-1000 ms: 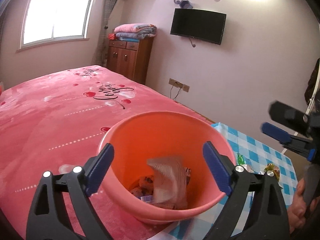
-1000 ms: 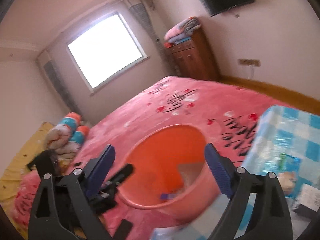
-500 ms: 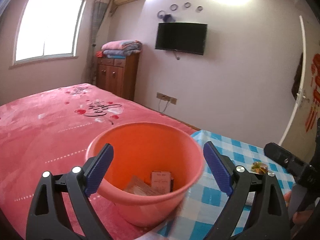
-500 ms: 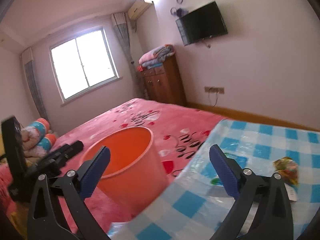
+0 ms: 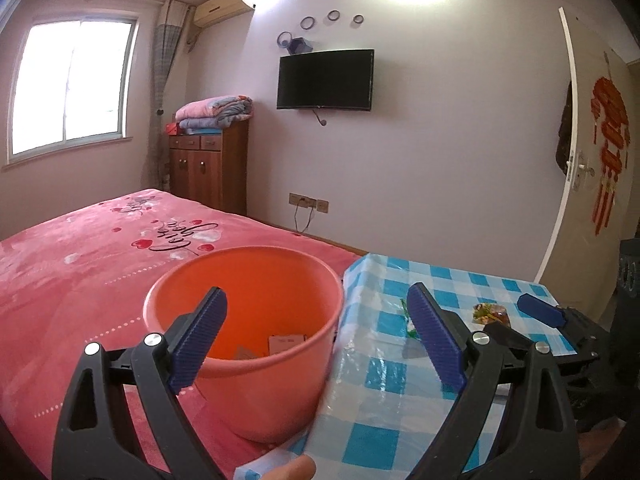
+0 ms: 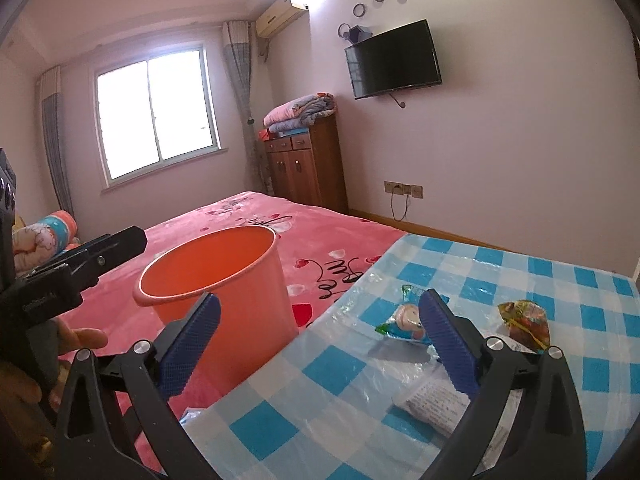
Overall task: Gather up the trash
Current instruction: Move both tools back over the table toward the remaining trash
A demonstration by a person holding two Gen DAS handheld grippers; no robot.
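Orange plastic bucket [image 5: 244, 320] stands on a pink bedspread [image 5: 80, 264] against the edge of a table covered in blue-and-white checked oilcloth [image 6: 500, 280], with a few scraps of paper and card already lying at its bottom. Both hand-held tools are between pickups: the left gripper [image 5: 316, 340] hovers with its jaws spread wide and empty, framing the bucket, while the right gripper [image 6: 320, 348], whose jaws have just been opening and hold nothing, points out over the table. Three pieces of trash remain there: a blue snack wrapper [image 6: 402, 320] and a multicoloured candy packet [image 6: 526, 322] near each other, and a white printed packet [image 6: 434, 402] close under the right tool's fingers. The next move, by the look of it, calls for lowering the right gripper onto one flat wrapper, pinching it off the slick cover, then carrying it over the bucket's rim. Around them is a bedroom: a bright window [image 6: 156, 116], a wall-mounted television [image 5: 326, 79], a wooden cabinet [image 5: 208, 168] topped with folded blankets.
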